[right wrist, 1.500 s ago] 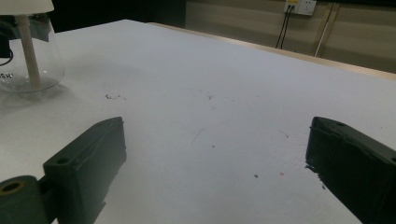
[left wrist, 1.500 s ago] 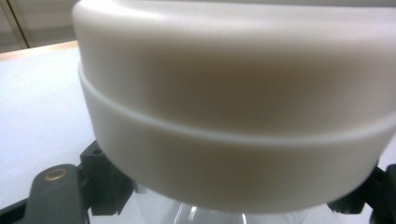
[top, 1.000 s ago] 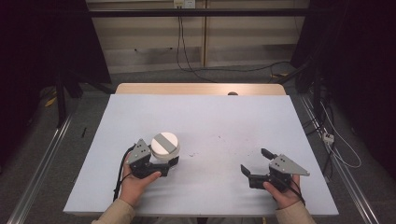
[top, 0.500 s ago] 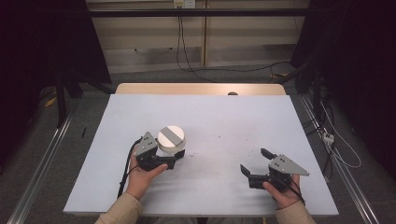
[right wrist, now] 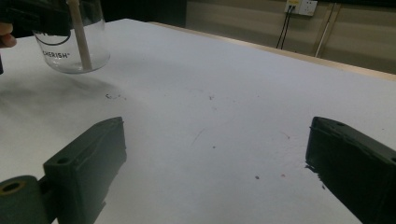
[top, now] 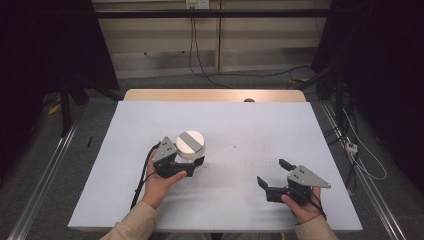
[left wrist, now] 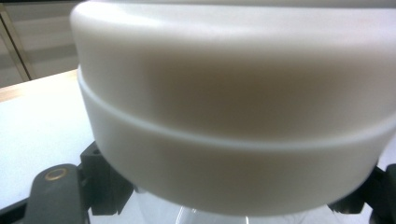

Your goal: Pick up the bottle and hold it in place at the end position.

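Note:
A clear glass jar (top: 190,145) with a white lid crossed by a grey stripe is held just over the white table (top: 240,125), left of centre. My left gripper (top: 195,167) is shut on the glass below the lid. In the left gripper view the lid (left wrist: 233,93) looms close, with black fingers (left wrist: 105,182) pressed to the glass on either side. My right gripper (top: 273,172) rests open near the front right with nothing between its jaws. The right gripper view shows the jar (right wrist: 70,51) far off, with a white stick inside it.
The table's far wooden edge (top: 215,95) has a small dark knob (top: 248,100). Cables run across the floor behind and to the right. Small dark specks (right wrist: 112,97) mark the tabletop between the two grippers.
My left gripper has carried the jar to the right and a little farther from the person. The right gripper has stayed where it was.

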### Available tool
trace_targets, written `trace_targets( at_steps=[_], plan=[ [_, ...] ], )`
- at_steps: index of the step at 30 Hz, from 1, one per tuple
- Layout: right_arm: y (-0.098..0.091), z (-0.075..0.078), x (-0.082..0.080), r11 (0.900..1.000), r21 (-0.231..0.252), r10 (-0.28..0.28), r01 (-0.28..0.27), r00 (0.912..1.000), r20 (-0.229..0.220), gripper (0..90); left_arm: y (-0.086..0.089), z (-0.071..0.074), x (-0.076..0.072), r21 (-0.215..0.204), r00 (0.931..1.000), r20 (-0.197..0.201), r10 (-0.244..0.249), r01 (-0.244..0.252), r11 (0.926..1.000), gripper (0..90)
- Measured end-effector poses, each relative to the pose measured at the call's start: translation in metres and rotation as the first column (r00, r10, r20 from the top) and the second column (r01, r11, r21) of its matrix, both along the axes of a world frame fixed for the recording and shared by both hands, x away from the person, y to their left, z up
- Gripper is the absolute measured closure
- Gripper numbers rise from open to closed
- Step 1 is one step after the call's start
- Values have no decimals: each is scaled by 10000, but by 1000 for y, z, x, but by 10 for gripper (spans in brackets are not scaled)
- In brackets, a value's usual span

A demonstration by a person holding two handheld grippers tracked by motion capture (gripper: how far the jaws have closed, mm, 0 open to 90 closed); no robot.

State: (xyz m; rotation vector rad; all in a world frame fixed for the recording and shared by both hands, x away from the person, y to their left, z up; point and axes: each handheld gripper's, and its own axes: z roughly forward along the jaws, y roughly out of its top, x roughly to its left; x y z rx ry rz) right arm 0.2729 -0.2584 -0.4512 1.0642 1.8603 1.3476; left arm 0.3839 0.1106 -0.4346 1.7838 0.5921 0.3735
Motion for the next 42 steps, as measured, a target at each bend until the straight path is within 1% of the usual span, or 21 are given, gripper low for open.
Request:
trace_targets(
  at_steps=[2, 3, 7, 8, 9, 13, 15, 21, 22, 23, 30, 35, 37, 40, 41, 42],
  plan=[
    [0, 0, 0, 10000, 5, 4, -4, 10000, 4, 46, -2, 0, 2, -66, 10000, -7, 38, -38, 10000, 185],
    [0, 0, 0, 10000, 15, 9, -9, 10000, 4, 46, -2, 1, 3, 37, 10000, 15, 1, -1, 10000, 185],
    [0, 0, 0, 10000, 26, 6, -6, 10000, -6, 46, -5, 2, 7, -38, 10000, 63, 53, -52, 10000, 185],
    [0, 0, 0, 10000, 23, 4, -4, 10000, -4, 46, -5, 2, 8, 8, 9999, 123, 93, -93, 10000, 185],
    [0, 0, 0, 10000, 27, 10, -10, 10000, -7, 45, -6, 2, 9, -35, 9999, 101, 77, -77, 10000, 185],
    [0, 0, 0, 10000, 29, 14, -14, 10000, -7, 45, -11, 2, 13, 70, 9999, 146, 86, -87, 9999, 185],
    [0, 0, 0, 10000, 26, 14, -14, 10000, -7, 46, -12, 2, 15, 2, 9999, 109, 100, -100, 9999, 185],
    [0, 0, 0, 10000, 20, 17, -17, 10000, 2, 45, -18, 2, 22, 6, 9999, 118, 115, -115, 9999, 185],
    [-1, 0, 0, 10000, 10, 19, -19, 10000, 8, 46, -20, 2, 23, -42, 9999, 94, 93, -93, 9999, 185],
    [-1, 0, 0, 10000, 18, 24, -24, 10000, 7, 46, -21, 2, 23, 11, 9999, 111, 80, -80, 10000, 185],
    [0, 0, 0, 10000, 36, 15, -15, 10000, -13, 46, -26, 2, 27, -28, 9999, 103, 9, -9, 10000, 185],
    [0, 0, 0, 10000, 42, 41, -41, 10000, -17, 46, -29, 0, 29, -39, 10000, 10, 18, -18, 10000, 185],
    [0, 0, 0, 10000, 41, 47, -47, 10000, -9, 46, -29, 0, 31, 70, 10000, 29, 20, -21, 10000, 185],
    [0, 0, 0, 10000, 37, 41, -41, 10000, -12, 46, -31, 2, 32, 20, 10000, 81, 37, -37, 10000, 185],
    [0, 0, 0, 10000, 40, 47, -47, 10000, -12, 46, -33, 2, 33, -46, 10000, 45, 18, -17, 10000, 185],
    [0, 0, 0, 10000, 36, 43, -43, 10000, -7, 46, -33, 2, 33, -8, 10000, 93, 32, -32, 10000, 185]
  ],
)
